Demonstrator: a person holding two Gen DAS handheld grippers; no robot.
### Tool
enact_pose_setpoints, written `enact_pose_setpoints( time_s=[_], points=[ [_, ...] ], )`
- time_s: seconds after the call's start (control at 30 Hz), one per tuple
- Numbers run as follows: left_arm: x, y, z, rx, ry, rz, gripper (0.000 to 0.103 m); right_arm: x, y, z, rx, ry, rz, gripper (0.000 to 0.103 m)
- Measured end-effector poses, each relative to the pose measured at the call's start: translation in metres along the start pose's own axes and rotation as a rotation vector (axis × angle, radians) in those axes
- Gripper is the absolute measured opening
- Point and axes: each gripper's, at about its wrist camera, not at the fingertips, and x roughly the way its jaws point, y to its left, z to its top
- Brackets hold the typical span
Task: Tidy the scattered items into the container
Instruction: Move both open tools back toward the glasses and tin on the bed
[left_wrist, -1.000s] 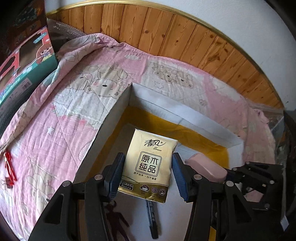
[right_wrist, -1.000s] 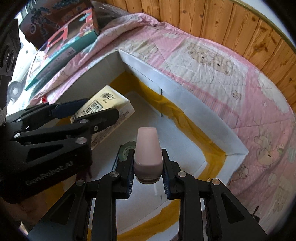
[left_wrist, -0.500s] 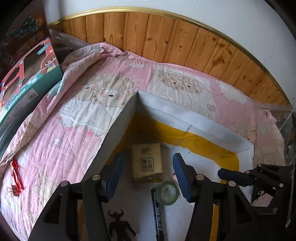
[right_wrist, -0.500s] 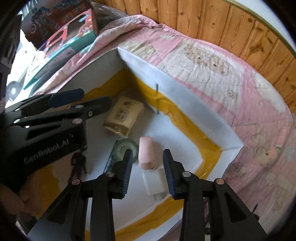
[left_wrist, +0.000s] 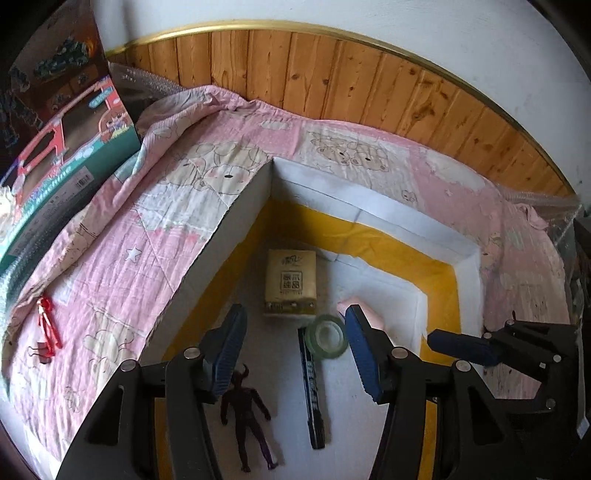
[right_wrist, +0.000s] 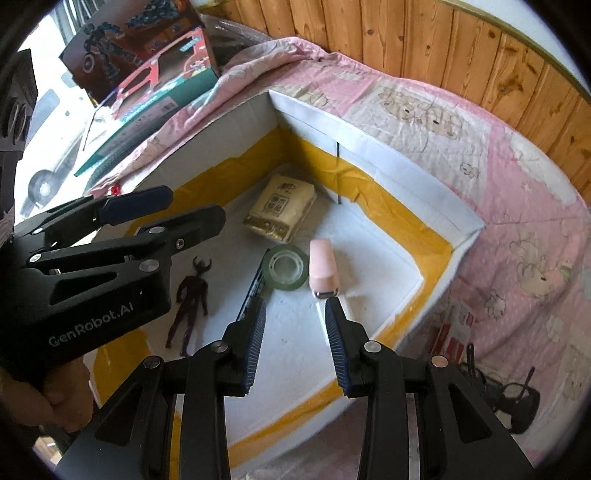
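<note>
A white foam box (left_wrist: 236, 206) (right_wrist: 406, 173) with yellow tape inside sits on the pink quilt. On its floor lie a gold tissue pack (left_wrist: 291, 283) (right_wrist: 281, 210), a tape roll (left_wrist: 326, 336) (right_wrist: 286, 267), a pink stapler (right_wrist: 323, 267) (left_wrist: 373, 321), a dark marker (left_wrist: 313, 391) (right_wrist: 254, 288) and a dark toy figure (left_wrist: 248, 410) (right_wrist: 190, 299). My left gripper (left_wrist: 295, 350) (right_wrist: 177, 206) hovers open above them, holding nothing. My right gripper (right_wrist: 295, 332) (left_wrist: 458, 345) is open just behind the stapler, also without a load.
A red tassel clip (left_wrist: 47, 332) lies on the quilt (left_wrist: 122, 258) left of the box. Toy cartons (left_wrist: 62, 147) (right_wrist: 147, 70) lean at the far left. A wooden headboard (left_wrist: 369, 81) backs the bed. Dark cables (right_wrist: 506, 391) lie right of the box.
Both grippers let go: the tissue pack and the pink stapler dropped onto the box floor. Both grippers have since risen and drawn back, fingers apart.
</note>
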Motion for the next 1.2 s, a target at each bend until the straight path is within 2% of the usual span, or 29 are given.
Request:
enact_pose_setpoints(
  time_s=[0.4, 0.67, 1.2],
  points=[
    [-0.043, -0.027, -0.025, 0.044, -0.021, 0.012, 0.057, -0.04, 0.015, -0.041, -0.027, -0.057, 0.017, 0.037],
    [-0.065, -0.042, -0.041, 0.067, -0.031, 0.019, 0.057, -0.062, 0.015, -0.072, -0.006, -0.103, 0.075, 0.037],
    [-0.093, -0.05, -0.108, 0.044, -0.009, 0.01, 0.057, -0.085, 0.033, -0.135, -0.024, -0.172, 0.178, 0.037]
  ],
)
